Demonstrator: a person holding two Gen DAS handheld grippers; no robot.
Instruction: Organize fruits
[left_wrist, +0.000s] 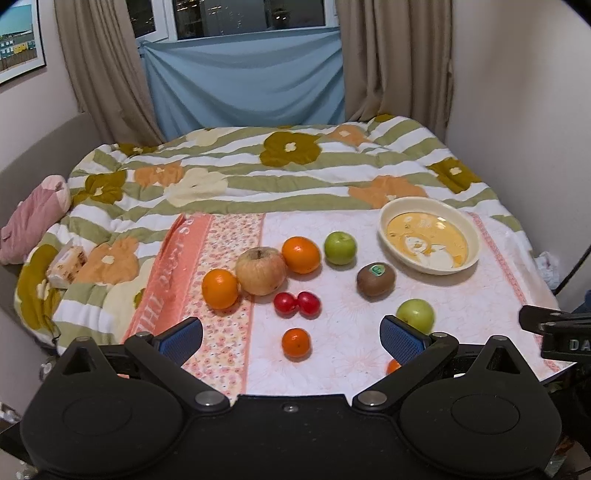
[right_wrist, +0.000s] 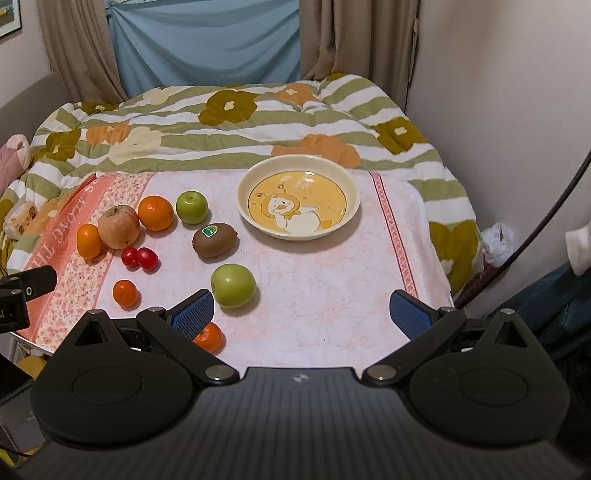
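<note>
1. We hold the left gripper (left_wrist: 291, 338) with its fingers spread wide and nothing between them. The right gripper (right_wrist: 303, 314) is the same: released, empty, hovering above the near edge of the table (right_wrist: 332, 288).

2. We judge the task to be at its very start. The plate (right_wrist: 352, 214) with the duck picture holds no fruit, and every fruit lies loose on the cloth.

3. Between the left fingers, just ahead of the pads, sits a small orange (left_wrist: 296, 343). Beyond it lie 2 red fruits (left_wrist: 296, 304) touching each other, then a tan apple (left_wrist: 260, 270) flanked by 2 larger oranges (left_wrist: 301, 254). A green apple (left_wrist: 415, 315) sits just past the left gripper's right fingertip.

4. From the right gripper, that same green apple (right_wrist: 233, 285) lies just beyond its left fingertip, with the kiwi (right_wrist: 215, 239) farther ahead and another green apple (right_wrist: 191, 207) beyond that. A second small orange (right_wrist: 210, 336) is partly hidden behind the left finger. The plate stands well ahead, roughly in line with the gap between the right fingers.

5. The next move, as we read it, calls for picking 1 fruit. The near green apple suits the right gripper: shift left, lower the fingers around it, close gently, then carry it forward to the plate.

6. Round fruit may roll on the cloth, so we should centre the pads before closing.
</note>
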